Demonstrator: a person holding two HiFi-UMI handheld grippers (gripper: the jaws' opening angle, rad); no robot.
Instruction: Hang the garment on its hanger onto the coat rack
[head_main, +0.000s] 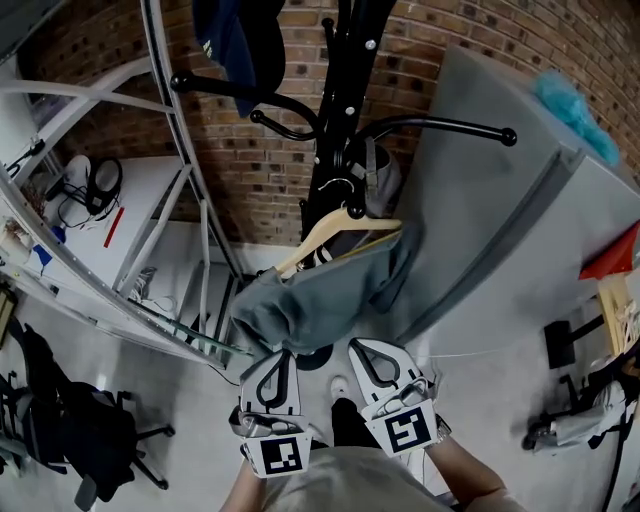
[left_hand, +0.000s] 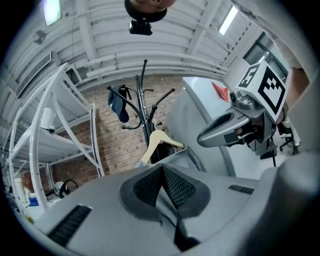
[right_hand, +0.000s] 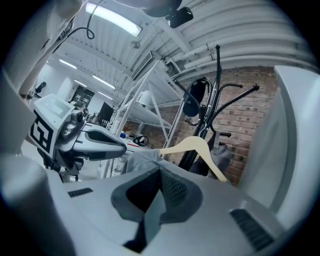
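Background: brick wall behind, and a tall grey panel leaning at the right.
Coat rack: black, in front of the wall. A dark cap hangs on an upper arm, and the long peg toward the right is free.
Hanger: wooden and tilted, close against the rack's pole. Its left arm is bare wood. I cannot tell whether its hook sits on a peg.
Garment: grey, bunched on the right half of the hanger and sagging down toward the person.
Left gripper: jaws pressed together, pinching the garment's lower edge.
Right gripper: just beside the left one, jaws also together on the same lower edge.
Step in hand: probably spreading the cloth properly over the hanger.
How to do it well: lift and spread both pinches evenly, and bring the cloth over the bare arm.
Caution: a hard downward pull may tip the tilted hanger more, or drag the garment off.
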